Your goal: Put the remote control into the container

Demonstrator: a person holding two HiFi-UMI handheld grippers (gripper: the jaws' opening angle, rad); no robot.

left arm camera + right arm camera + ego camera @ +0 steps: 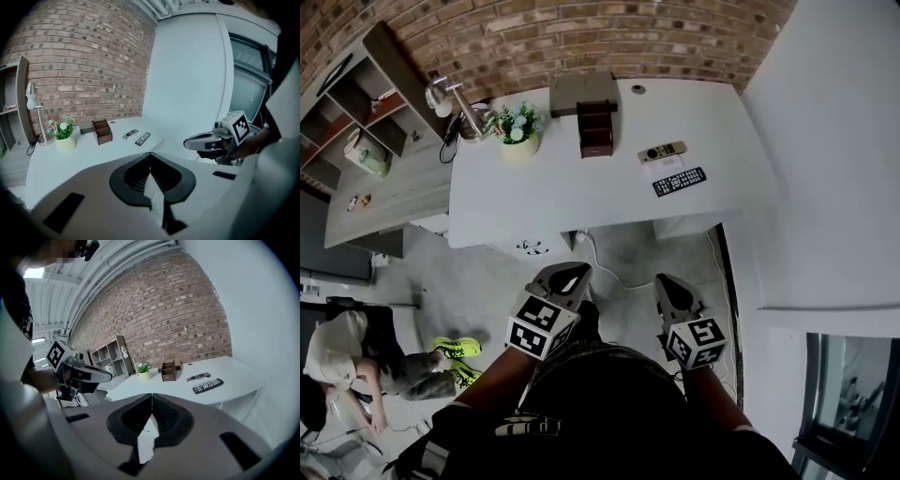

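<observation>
Left gripper (570, 274) and right gripper (667, 281) side by side, tipped slightly down
Fingers clenched, empty. The flat black remote control (679, 181) lies far right on the white worktop (581, 202), right of the brown wooden box (595, 129).

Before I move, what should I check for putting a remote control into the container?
1. Black remote lying free on the table: ok.
2. Grey remote beside it, which one is meant: cannot tell.
3. Container upright, top open: ok.
4. Left gripper jaws apart: not ok, shut, empty.
5. Right gripper jaws apart: not ok, shut, empty.
6. Grippers over the table: not ok, above the floor.
</observation>
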